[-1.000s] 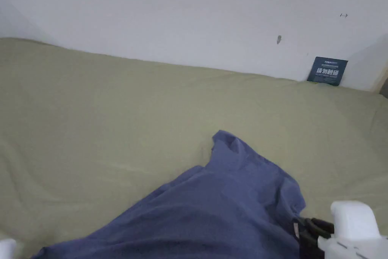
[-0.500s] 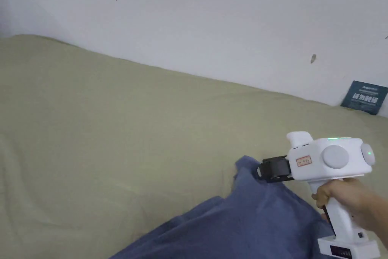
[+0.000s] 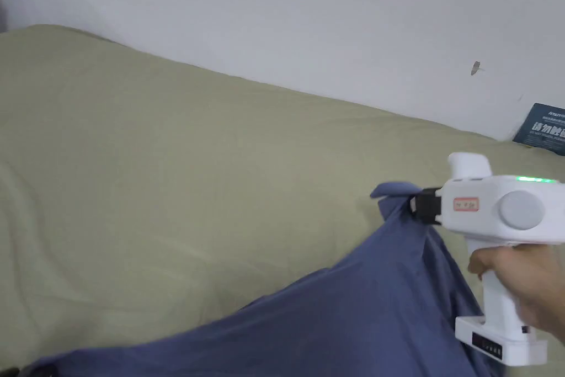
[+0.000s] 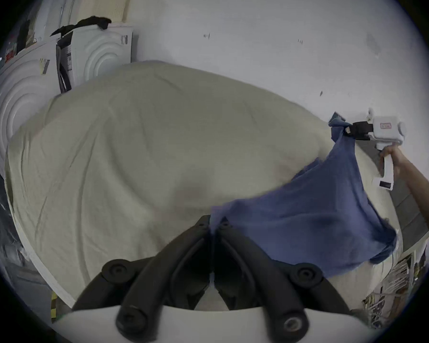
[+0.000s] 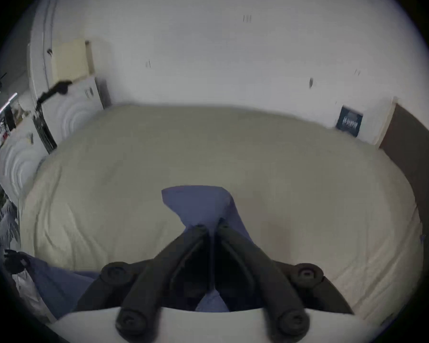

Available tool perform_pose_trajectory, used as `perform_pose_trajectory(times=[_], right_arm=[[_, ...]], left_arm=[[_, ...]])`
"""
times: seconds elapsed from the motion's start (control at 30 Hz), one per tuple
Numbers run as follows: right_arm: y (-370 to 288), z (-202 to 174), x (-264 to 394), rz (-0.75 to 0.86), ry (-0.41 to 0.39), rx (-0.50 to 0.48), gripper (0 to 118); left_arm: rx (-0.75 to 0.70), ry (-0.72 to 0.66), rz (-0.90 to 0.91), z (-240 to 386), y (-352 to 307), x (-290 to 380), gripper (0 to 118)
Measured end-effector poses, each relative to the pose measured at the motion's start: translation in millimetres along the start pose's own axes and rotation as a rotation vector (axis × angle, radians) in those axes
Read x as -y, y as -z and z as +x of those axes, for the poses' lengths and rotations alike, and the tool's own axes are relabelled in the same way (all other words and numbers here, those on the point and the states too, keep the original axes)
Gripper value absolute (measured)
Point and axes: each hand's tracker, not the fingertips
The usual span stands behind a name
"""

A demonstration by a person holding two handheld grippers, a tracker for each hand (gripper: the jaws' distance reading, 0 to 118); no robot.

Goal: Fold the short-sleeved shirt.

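A blue short-sleeved shirt (image 3: 353, 317) hangs stretched in the air above an olive-covered bed (image 3: 165, 163). My right gripper (image 3: 414, 204), a white handheld unit held by a hand, is shut on an upper corner of the shirt (image 5: 201, 204), and a flap of cloth sticks out past its jaws. My left gripper (image 4: 214, 224) is shut on the shirt's (image 4: 307, 214) other edge, low and to the left. From the left gripper view, the right gripper (image 4: 348, 130) holds its corner higher than the left one does.
A white wall (image 3: 331, 25) runs behind the bed. A dark blue card (image 3: 546, 129) leans on the wall at the far right. White ribbed panels (image 4: 25, 96) stand past the bed's left end.
My right gripper rose from the lower right corner, took the shirt's corner and lifted it up and right. The shirt went from lying bunched to hanging stretched. The head camera shifted too.
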Motion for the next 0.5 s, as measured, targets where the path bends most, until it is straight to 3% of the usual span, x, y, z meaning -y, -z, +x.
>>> perform_pose_trajectory(times=[0.07,0.27,0.5], right_arm=[[-28.5,-2.0,-23.5,0.062,0.014,-0.034,3],[-93.8,-0.8,-85.4,0.257,0.005,0.05,3],[-148.8,7.3,-155.6,0.419,-0.022,0.145,3]], left_arm=[[0.022,0.001,0.029,4.6,-3.1,-21.8,0],[0.102,0.049,0.18,28.7,-16.4,-95.6,0],[0.123,0.245,0.302,65.7,-22.4,-196.6,0]])
